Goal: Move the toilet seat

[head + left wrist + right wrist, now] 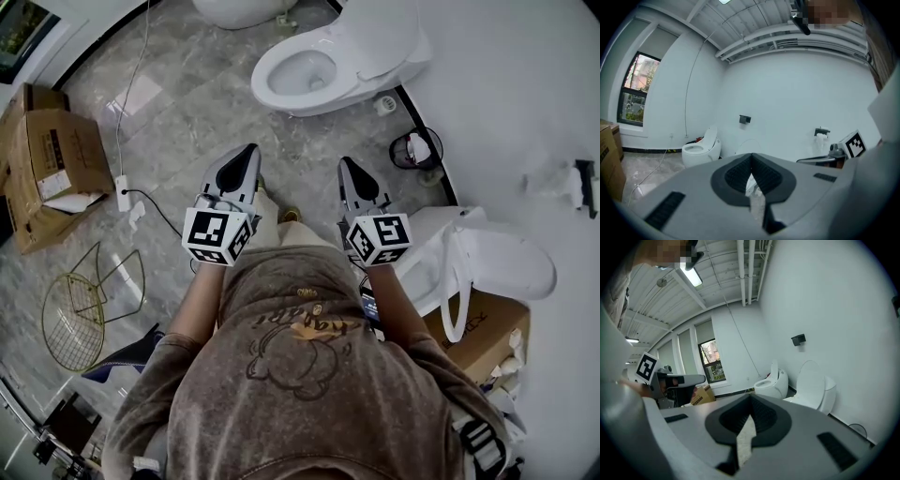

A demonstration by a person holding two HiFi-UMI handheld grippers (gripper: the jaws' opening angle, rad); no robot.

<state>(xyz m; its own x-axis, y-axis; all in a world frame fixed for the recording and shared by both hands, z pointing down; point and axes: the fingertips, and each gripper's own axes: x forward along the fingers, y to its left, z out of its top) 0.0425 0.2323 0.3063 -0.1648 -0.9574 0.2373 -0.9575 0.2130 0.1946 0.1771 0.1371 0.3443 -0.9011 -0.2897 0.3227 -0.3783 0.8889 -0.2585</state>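
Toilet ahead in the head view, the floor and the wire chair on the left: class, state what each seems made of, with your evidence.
The toilet looks like glazed white ceramic, being smooth and glossy, though its seat and lid may be plastic. The floor looks like polished grey stone or stone-look tile, with pale veining and a sheen. The wire chair looks like thin metal rod with a gold finish.

Toilet (349, 58) ahead; cardboard box (52, 155) left; bin (415, 150) right.
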